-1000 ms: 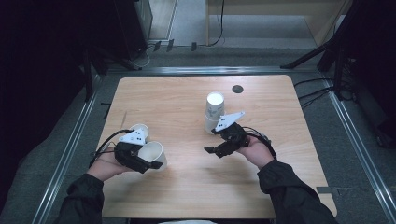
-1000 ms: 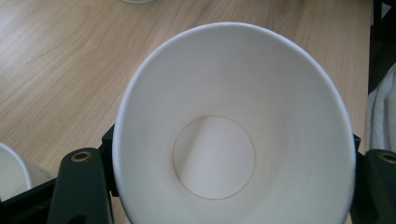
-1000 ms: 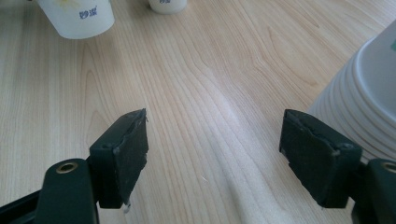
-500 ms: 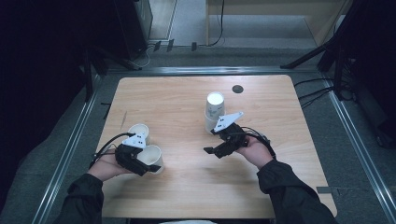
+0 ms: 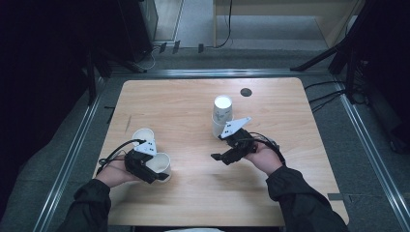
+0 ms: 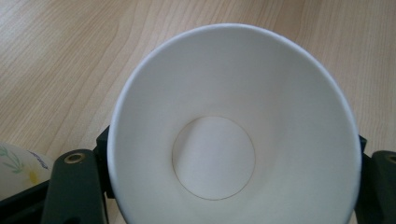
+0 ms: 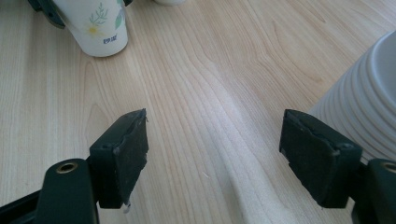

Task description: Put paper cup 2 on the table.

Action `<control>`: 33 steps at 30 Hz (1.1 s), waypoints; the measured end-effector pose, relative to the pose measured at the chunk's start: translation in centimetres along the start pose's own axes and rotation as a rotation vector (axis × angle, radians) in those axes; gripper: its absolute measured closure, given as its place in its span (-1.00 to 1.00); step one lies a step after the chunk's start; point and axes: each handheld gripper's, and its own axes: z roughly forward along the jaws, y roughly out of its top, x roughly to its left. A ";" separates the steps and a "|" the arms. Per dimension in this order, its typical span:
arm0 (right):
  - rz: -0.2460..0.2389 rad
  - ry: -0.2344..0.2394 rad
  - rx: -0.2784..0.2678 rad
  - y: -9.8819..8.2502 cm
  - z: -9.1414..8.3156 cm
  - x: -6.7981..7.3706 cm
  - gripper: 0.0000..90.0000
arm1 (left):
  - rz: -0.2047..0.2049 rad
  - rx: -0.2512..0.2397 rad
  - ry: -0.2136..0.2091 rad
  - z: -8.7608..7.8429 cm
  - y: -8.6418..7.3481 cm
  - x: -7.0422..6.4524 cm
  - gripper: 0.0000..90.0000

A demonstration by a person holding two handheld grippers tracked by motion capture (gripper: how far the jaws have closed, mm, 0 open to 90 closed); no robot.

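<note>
Looking down on a pale wood worktop (image 5: 193,203) with a person's two hands coming in from the near edge, a gripper in each.

Left gripper (image 5: 155,170) down at the near-left corner, jaws either side of a white paper cup (image 5: 161,162). Cup upright on the wood, mouth up, sitting right at the hand. Staring straight into that cup (image 6: 233,140) from the left gripper view: round rim, plain white inside, flat bottom, not squashed at all. Black jaws poking out past the rim on both sides, pads tucked under it. Jaws just been opening, cup between them all the same. Can't tell whether the pads are pressing on the wall or only standing close to it, so calling it a loose bracket rather than a firm hold.

Second cup (image 5: 143,135) just behind the first, also mouth up, very close to it and maybe touching. Flower print on it visible at the lower left of the left gripper view (image 6: 18,165).

Right gripper (image 5: 221,158) over at centre-right, low above the wood, jaws wide apart with nothing but bare wood grain between them (image 7: 215,154). Not touching anything.

Stack of cups (image 5: 222,113) upside down just beyond the right gripper, ribbed edges showing at the right of the right gripper view (image 7: 369,107). Small dark round spot (image 5: 246,92) on the wood further back.
</note>
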 end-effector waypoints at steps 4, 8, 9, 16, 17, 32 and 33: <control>-0.001 -0.003 -0.001 0.0 0.0 0.0 -0.46 | -0.005 0.008 0.003 0.2 0.0 0.0 -0.46; -0.001 -0.003 -0.001 0.0 -0.1 0.0 -0.46 | -0.005 0.007 0.003 0.2 0.1 0.0 -0.47; -0.001 -0.003 0.000 0.0 0.0 0.0 -0.46 | -0.008 0.009 0.003 0.2 0.0 0.0 -0.47; -0.001 -0.002 -0.004 0.0 -0.1 -0.1 -0.46 | -0.008 0.022 0.003 0.3 0.0 -0.1 -0.48; 0.001 -0.003 -0.003 -0.1 -0.1 -0.1 -0.46 | -0.004 0.025 0.003 0.4 0.0 -0.1 -0.49; -0.002 -0.001 -0.003 -0.1 -0.1 -0.1 -0.46 | -0.046 0.027 -0.010 0.0 0.3 -0.1 -0.72; -0.002 0.000 -0.003 -0.1 0.0 0.0 -0.46 | -0.048 0.024 -0.008 -0.1 0.4 -0.2 -0.72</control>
